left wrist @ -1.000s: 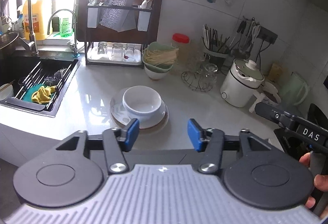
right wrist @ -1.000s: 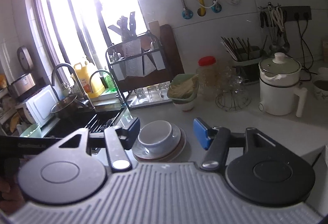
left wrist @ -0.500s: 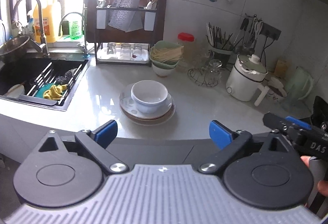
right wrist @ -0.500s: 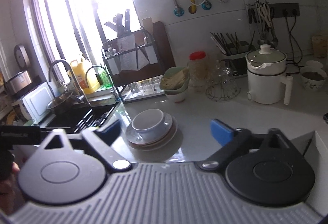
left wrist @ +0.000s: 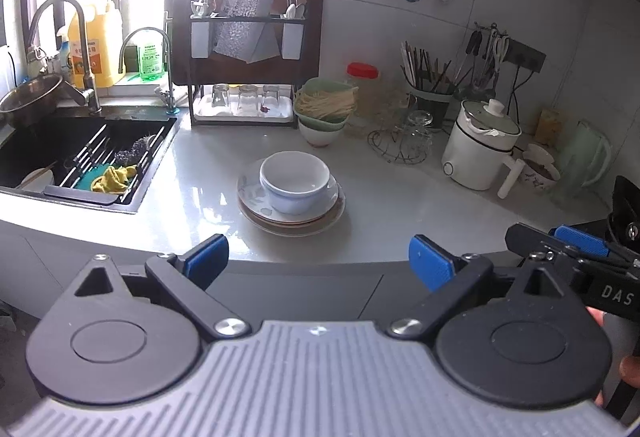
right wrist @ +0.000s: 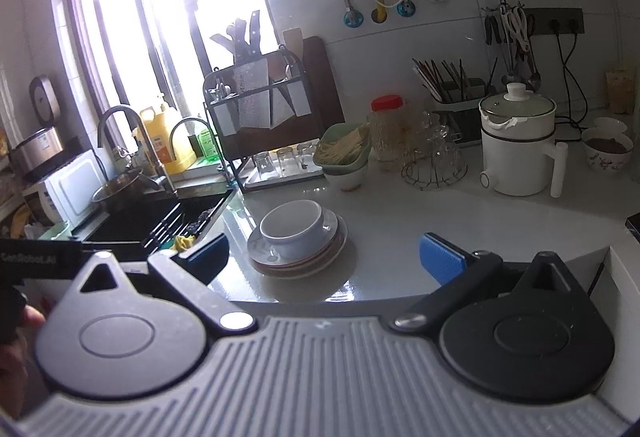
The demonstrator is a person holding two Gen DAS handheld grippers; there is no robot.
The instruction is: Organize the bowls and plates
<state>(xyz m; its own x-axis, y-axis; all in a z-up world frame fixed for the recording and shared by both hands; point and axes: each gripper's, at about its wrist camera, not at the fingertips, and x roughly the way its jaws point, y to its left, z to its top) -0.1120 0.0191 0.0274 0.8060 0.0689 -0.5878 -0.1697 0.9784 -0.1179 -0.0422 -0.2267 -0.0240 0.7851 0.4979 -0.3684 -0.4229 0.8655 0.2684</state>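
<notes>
Blue pads [left wrist: 430, 263] tip your left gripper [left wrist: 318, 261], and its jaws are spread wide with nothing between them; they hang in front of the desk [left wrist: 400, 205] edge, touching nothing. Your right gripper [right wrist: 324, 257] matches it: jaws spread wide, blue pads [right wrist: 442, 257] bare, nothing pinched, also held short of the desk edge.

Beyond both sets of jaws, near the front of the desk, you see the white bowl [left wrist: 295, 181] sitting upright on the stack of plates [left wrist: 292, 215]. From the right wrist view the bowl [right wrist: 291, 227] sits toward the back of the top plate, and the stack [right wrist: 298, 257] lies between the two pads.

Farther out, the dark sink [left wrist: 76, 153] lies to the left, with a yellow cloth [left wrist: 114, 179] on its rack. Behind the stack stands a green bowl of noodles [left wrist: 324, 105] nested on a white bowl, just beside the black dish rack [left wrist: 244, 57] holding upturned glasses. To the right sit a wire glass holder [left wrist: 402, 141] and a white electric pot [left wrist: 480, 153]. Your right gripper's tip also shows at the right edge of the left wrist view.
</notes>
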